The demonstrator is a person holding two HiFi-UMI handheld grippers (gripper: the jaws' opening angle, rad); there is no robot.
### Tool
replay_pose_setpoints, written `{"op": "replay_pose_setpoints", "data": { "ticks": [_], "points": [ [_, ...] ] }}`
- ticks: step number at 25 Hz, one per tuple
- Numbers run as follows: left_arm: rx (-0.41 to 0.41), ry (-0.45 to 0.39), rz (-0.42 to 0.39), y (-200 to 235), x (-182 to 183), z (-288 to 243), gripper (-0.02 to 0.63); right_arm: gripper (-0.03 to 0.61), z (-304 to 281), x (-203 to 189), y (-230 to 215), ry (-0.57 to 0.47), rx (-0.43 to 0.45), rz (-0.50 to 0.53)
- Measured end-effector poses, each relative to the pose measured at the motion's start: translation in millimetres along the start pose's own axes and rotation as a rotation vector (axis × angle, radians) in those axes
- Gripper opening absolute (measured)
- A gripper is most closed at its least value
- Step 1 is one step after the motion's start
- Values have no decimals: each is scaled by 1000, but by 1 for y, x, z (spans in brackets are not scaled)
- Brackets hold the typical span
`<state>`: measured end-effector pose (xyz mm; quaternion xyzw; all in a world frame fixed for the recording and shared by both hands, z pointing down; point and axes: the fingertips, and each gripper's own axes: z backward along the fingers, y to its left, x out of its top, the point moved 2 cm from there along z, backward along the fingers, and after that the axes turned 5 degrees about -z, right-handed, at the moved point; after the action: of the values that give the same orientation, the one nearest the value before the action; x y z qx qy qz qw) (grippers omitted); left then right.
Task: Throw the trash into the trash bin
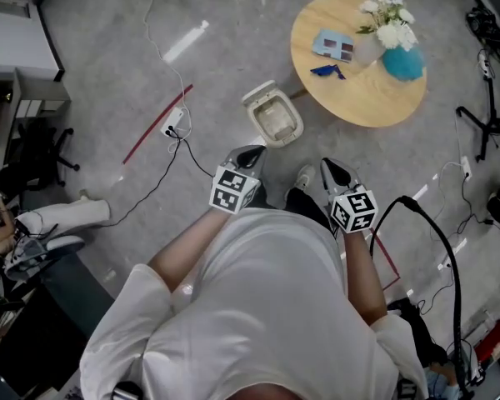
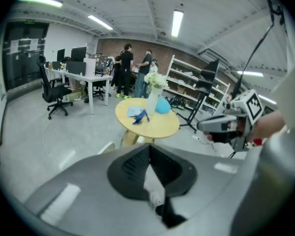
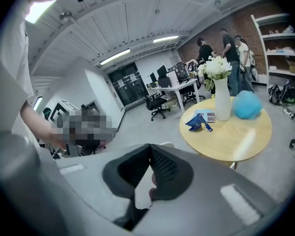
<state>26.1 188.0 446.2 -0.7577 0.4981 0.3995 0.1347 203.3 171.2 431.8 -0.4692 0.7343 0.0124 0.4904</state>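
Observation:
A blue crumpled wrapper (image 1: 327,71) lies on the round wooden table (image 1: 358,102), next to a light blue card (image 1: 334,46). The white trash bin (image 1: 272,115) stands on the floor at the table's left edge, with its lid up. In front of my body, my left gripper (image 1: 248,155) hangs just short of the bin, shut with nothing in it. My right gripper (image 1: 333,172) is beside it, also shut and empty. Both gripper views look toward the table over closed jaws: the left gripper (image 2: 149,146) faces the wrapper (image 2: 140,117), the right gripper (image 3: 150,145) faces the wrapper (image 3: 197,123).
A vase of white flowers (image 1: 383,23) and a teal ball (image 1: 402,62) share the table. On the floor lie a power strip with cables (image 1: 175,123) and a red tape line (image 1: 154,126). A stand (image 1: 483,123) is at the right. Several people (image 2: 125,68) stand by desks far off.

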Motion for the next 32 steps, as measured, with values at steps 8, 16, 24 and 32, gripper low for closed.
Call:
{"op": "replay_pose_setpoints", "data": {
  "ticks": [8,16,24,32],
  "points": [
    [16,-59,-12,0,12,29,3,0,8,-1,12,0,-4,34],
    [30,-73,-26,6,15,49,5,0,14,6,22,-21,-17,59],
    [10,-89,-31,4,22,57,4,0,14,14,28,-36,-18,80],
    [2,-85,-16,4,17,52,5,0,14,14,32,-46,-28,70]
  ]
}}
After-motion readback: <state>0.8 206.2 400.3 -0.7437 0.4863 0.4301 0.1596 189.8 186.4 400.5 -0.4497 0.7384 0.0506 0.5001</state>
